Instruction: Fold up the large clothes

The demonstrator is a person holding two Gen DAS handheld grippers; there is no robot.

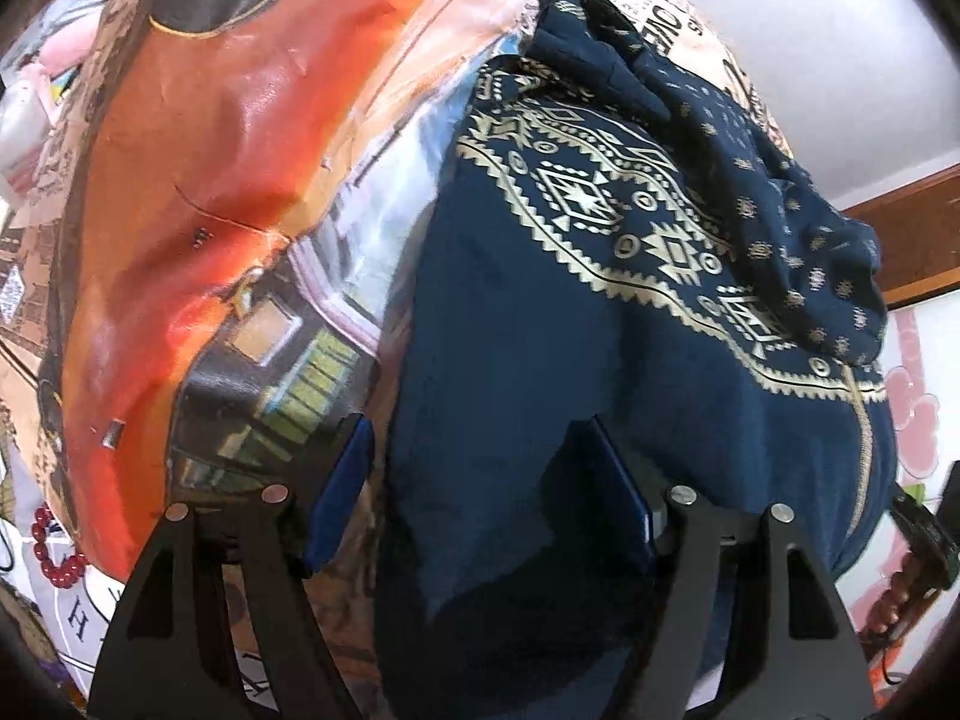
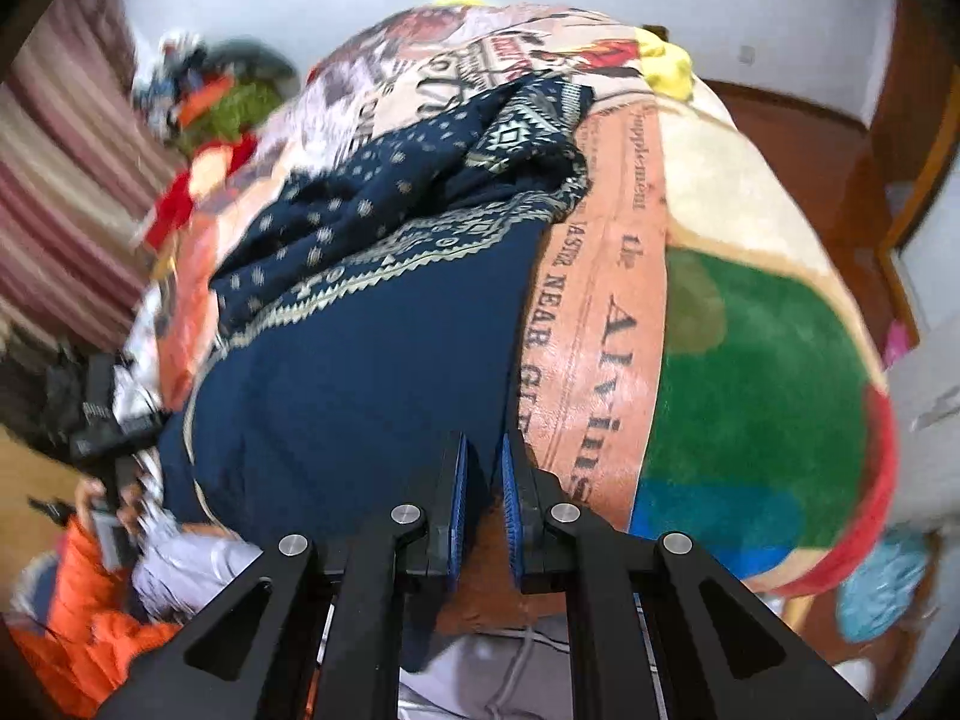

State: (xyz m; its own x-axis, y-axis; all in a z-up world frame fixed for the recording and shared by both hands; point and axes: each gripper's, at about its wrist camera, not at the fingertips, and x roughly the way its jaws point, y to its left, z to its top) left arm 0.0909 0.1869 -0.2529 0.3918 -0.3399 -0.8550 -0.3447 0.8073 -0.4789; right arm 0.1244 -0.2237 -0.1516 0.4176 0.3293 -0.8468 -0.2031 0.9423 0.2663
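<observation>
A printed bedspread, orange, cream and green with newspaper lettering, is covering the bed and filling most of both views. On it a navy garment with a cream geometric band is lying spread out, its upper part bunching into loose folds at the far end. I am holding my left hand-held gripper over the garment's near left edge, jaws standing wide apart, 1 pad over the bedspread and 1 over the navy cloth, nothing pinched between them. My right hand-held gripper is sitting at the garment's near right edge with its 2 blue pads almost together; navy cloth is lying between them, though I cannot tell whether they are truly clamping it.
</observation>
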